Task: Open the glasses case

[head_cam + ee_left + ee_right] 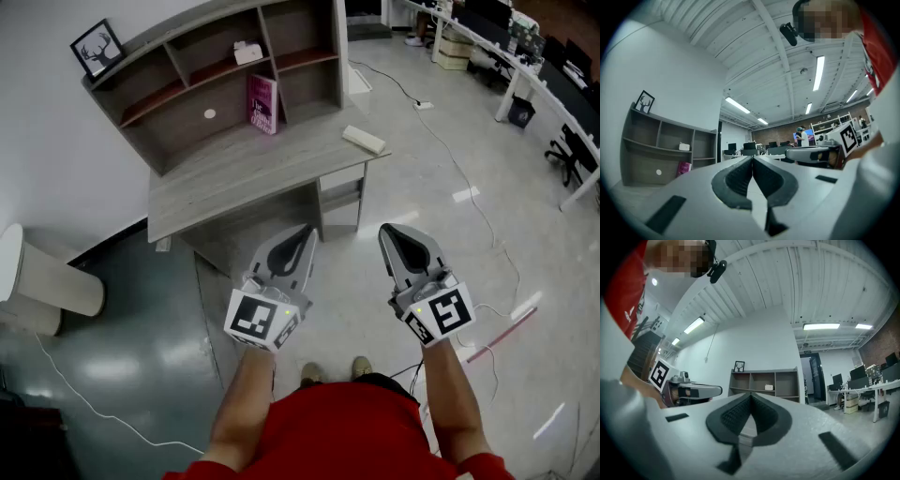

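Observation:
A pale oblong glasses case (364, 140) lies closed near the right end of the grey desk (244, 173). Both grippers hang in the air over the floor, well short of the desk and apart from the case. My left gripper (305, 231) is shut with nothing between its jaws, and its pads meet in the left gripper view (752, 159). My right gripper (390, 231) is likewise shut and empty, with its pads together in the right gripper view (751, 395). Each gripper view shows the other gripper off to one side. The case shows in neither gripper view.
A shelf unit (220, 70) stands on the desk's back, holding a pink book (263, 103) and a small white box (247, 52), with a framed deer picture (97, 49) on top. Cables (469, 187) run across the shiny floor. Office desks (525, 66) stand at the far right.

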Demonstrator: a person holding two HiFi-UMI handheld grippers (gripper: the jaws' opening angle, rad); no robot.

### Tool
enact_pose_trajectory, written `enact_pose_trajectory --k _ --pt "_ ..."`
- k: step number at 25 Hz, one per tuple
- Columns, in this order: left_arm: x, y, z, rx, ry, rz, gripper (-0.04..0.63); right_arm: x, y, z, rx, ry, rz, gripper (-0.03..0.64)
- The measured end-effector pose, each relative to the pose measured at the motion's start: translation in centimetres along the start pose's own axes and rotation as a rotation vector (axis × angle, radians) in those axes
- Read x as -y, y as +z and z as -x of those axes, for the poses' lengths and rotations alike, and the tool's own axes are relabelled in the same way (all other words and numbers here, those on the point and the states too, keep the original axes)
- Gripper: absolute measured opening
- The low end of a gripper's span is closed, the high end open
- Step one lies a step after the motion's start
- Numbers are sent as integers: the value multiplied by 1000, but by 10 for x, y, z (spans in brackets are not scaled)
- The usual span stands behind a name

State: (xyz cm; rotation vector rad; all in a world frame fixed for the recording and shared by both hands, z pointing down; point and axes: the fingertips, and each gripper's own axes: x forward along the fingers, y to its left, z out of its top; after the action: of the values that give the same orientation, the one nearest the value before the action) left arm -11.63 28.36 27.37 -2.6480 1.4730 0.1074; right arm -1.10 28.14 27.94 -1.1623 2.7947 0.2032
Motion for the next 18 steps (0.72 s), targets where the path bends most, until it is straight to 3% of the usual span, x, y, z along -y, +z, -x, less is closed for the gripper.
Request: enact_pose_trajectory --k 18 --pt "43 -21 -67 -15 45 -14 9 79 -8 30 22 46 -15 5"
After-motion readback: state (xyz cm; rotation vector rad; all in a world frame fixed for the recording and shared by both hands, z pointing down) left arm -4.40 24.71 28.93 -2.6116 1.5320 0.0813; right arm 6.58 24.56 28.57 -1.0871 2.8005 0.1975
